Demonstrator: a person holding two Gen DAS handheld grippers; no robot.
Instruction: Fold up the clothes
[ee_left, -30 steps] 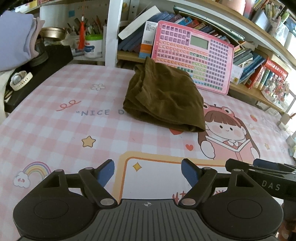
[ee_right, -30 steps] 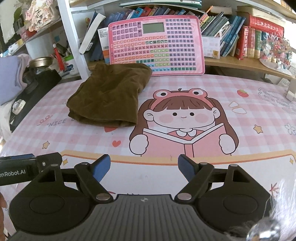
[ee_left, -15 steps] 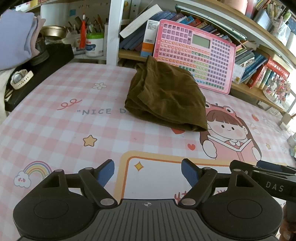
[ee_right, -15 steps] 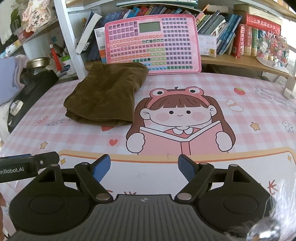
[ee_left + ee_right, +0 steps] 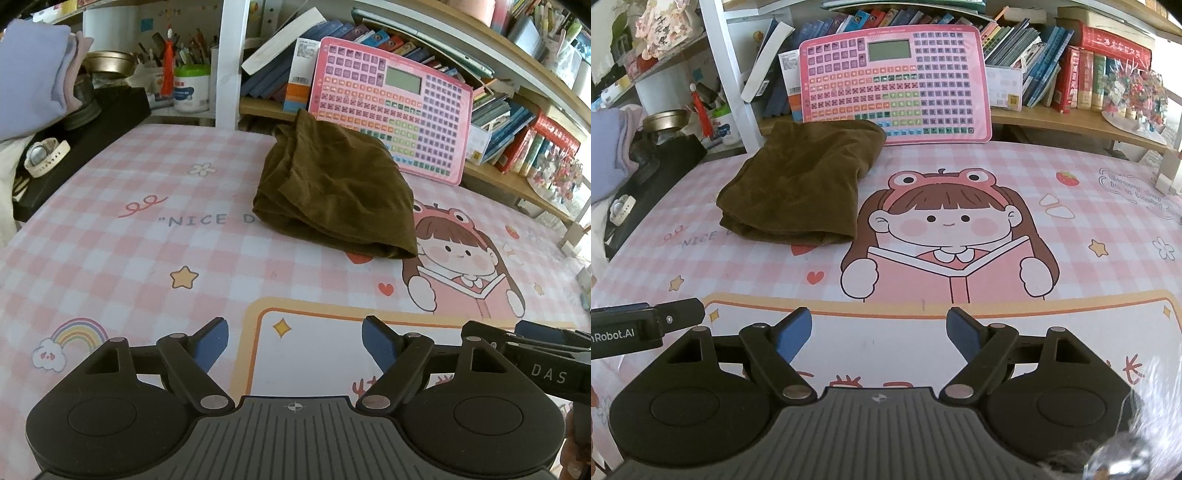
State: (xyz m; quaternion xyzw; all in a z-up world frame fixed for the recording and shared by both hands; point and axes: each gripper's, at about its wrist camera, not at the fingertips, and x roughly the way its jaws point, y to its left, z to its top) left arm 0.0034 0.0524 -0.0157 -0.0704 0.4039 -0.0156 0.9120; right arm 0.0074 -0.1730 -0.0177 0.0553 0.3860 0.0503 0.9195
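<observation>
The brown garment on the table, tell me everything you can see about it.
The brown garment is a dark olive-brown piece of soft, matte fabric, folded into a rough, thick bundle with several layered edges showing along its near side. It lies flat on the pink checked table mat, covering part of the "NICE" lettering, just left of the cartoon girl. Its far end reaches the foot of the pink keyboard toy leaning on the shelf. Nothing holds it; both grippers are well short of it.

The cloth (image 5: 336,192) lies folded on the bench (image 5: 110,251), toward the back, its far edge just before the keyboard toy (image 5: 399,110), which leans on the shelf (image 5: 1071,122) of books. A watch (image 5: 42,157) lies far left. Both grippers (image 5: 295,341) (image 5: 879,332) hang over the near edge, side by side, well apart from the cloth.
</observation>
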